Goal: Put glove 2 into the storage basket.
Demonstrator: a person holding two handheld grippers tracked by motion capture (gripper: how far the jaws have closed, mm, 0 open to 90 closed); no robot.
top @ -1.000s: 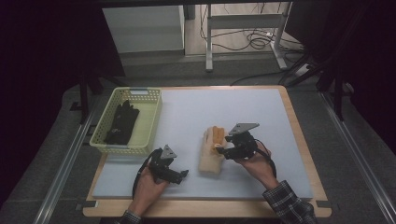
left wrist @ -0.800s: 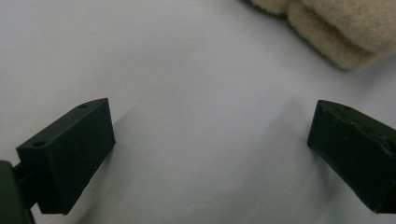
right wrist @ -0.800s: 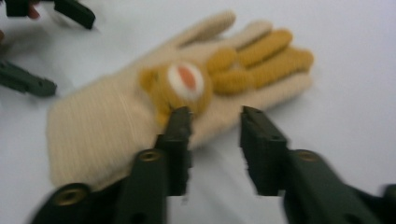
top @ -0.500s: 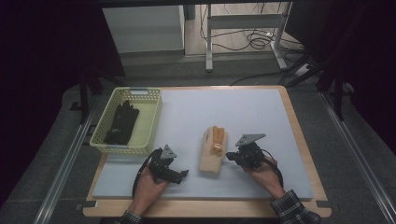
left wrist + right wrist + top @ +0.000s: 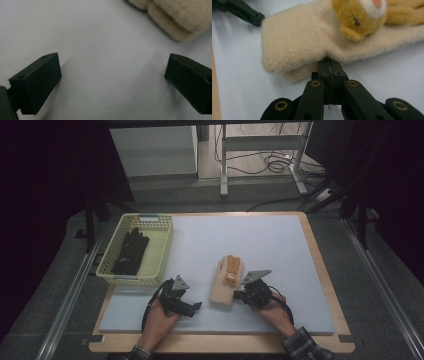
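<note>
A cream fleece mitten (image 5: 226,287) with a yellow plush bear (image 5: 231,269) on top lies on the white mat. In the right gripper view the mitten (image 5: 302,35) and the bear (image 5: 359,17) are close ahead. My right gripper (image 5: 329,62) is shut, its tips tucked against the mitten's near edge between its two layers; I see no fabric between the pads. From above, the right gripper (image 5: 238,295) sits at the mitten's right side. My left gripper (image 5: 194,306) rests open on the mat left of the mitten, its jaws (image 5: 112,80) wide apart over bare mat, the mitten's corner (image 5: 175,15) beyond.
A pale yellow basket (image 5: 162,245) holding black gloves (image 5: 131,251) stands at the mat's left side. The white mat (image 5: 260,240) lies on a wooden board. The left gripper's jaw (image 5: 242,12) shows past the mitten in the right gripper view.
The right gripper drew back off the mitten toward the right, then dropped lower and came in at the mitten's near right edge. The left hand stayed put.
</note>
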